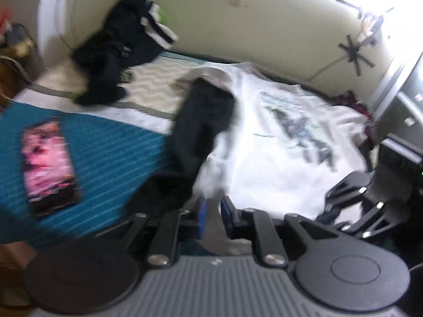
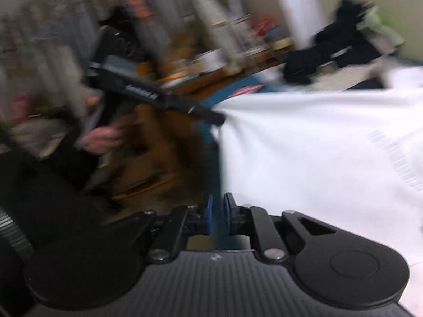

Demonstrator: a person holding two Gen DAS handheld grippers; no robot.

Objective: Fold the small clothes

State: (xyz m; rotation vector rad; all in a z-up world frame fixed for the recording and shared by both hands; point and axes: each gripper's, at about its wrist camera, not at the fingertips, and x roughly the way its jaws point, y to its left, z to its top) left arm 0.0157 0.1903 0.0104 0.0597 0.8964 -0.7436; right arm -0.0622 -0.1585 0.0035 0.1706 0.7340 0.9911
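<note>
A white printed T-shirt point(image 1: 285, 142) lies spread on the bed, with a dark garment point(image 1: 203, 116) lying across its left side. My left gripper point(image 1: 212, 211) pinches the shirt's near edge between its blue pads. In the right wrist view the left gripper point(image 2: 219, 117) grips the shirt's point(image 2: 317, 153) corner and the cloth is pulled taut. My right gripper point(image 2: 217, 212) is nearly closed at the shirt's lower left edge; whether cloth is between its pads is unclear from blur. The right gripper also shows in the left wrist view point(image 1: 341, 208).
A black clothes pile point(image 1: 116, 52) lies at the back of the bed by the wall. A phone with a pink screen point(image 1: 47, 163) lies on the teal blanket point(image 1: 111, 158). A cluttered wooden table point(image 2: 211, 74) stands beside the bed.
</note>
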